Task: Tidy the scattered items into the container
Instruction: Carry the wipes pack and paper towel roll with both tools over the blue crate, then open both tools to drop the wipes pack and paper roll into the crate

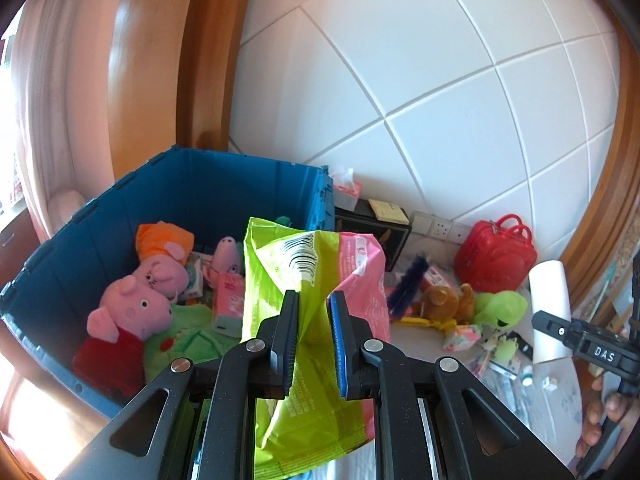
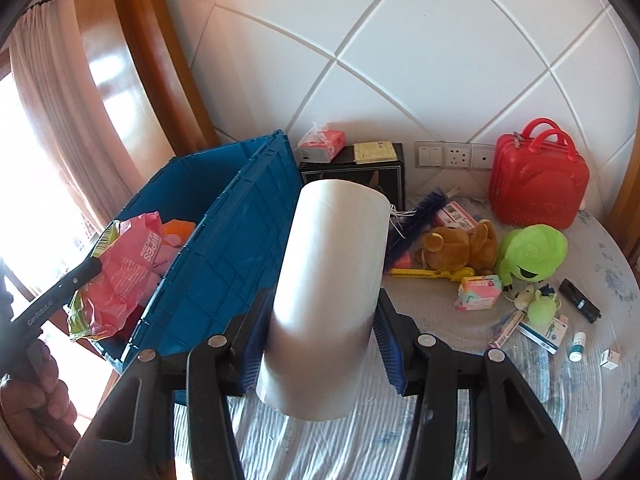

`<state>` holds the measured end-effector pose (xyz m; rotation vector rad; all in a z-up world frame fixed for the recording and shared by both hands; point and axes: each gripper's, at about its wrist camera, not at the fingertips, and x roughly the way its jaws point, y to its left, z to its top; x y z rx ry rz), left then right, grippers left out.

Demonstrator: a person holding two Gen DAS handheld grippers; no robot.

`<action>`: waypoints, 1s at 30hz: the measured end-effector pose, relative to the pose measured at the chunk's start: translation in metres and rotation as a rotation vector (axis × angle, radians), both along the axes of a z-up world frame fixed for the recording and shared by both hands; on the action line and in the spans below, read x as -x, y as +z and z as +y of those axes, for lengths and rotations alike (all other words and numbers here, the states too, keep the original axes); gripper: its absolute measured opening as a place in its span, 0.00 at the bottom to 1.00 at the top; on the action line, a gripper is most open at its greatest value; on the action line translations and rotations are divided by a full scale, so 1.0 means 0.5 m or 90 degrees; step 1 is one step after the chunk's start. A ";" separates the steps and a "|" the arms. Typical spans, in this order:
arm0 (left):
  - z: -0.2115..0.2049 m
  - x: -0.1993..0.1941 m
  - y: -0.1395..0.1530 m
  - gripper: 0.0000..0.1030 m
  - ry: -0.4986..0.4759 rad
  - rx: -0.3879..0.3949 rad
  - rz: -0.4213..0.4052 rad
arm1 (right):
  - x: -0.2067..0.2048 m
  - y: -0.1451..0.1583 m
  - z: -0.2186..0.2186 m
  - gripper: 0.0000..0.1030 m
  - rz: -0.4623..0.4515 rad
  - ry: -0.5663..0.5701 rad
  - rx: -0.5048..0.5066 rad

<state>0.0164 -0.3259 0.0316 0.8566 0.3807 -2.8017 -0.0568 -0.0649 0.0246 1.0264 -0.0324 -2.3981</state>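
Note:
My left gripper (image 1: pixel 313 300) is shut on a green and pink wipes pack (image 1: pixel 320 264), held in the air over the near right part of the blue crate (image 1: pixel 52 264). The same pack (image 2: pixel 120 272) shows in the right wrist view, above the crate's (image 2: pixel 224 240) open top. Pink pig plush toys (image 1: pixel 132 312) and small packets lie inside the crate. My right gripper (image 2: pixel 318 312) is shut on a white roll (image 2: pixel 332 272), lifted over the bed just right of the crate. The roll (image 1: pixel 550 308) also appears at the right of the left wrist view.
On the bed (image 2: pixel 520 400) lie a brown teddy (image 2: pixel 460 246), a green plush (image 2: pixel 532 250), a red toy suitcase (image 2: pixel 538 184), a blue brush (image 2: pixel 420 210), small boxes and bottles. A black box (image 2: pixel 352 172) with a tissue pack (image 2: pixel 322 142) stands by the tiled wall.

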 end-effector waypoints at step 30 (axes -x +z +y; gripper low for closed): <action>-0.294 -0.104 0.018 0.14 0.094 -0.020 0.054 | -0.095 0.061 -0.430 0.47 0.052 0.200 -0.034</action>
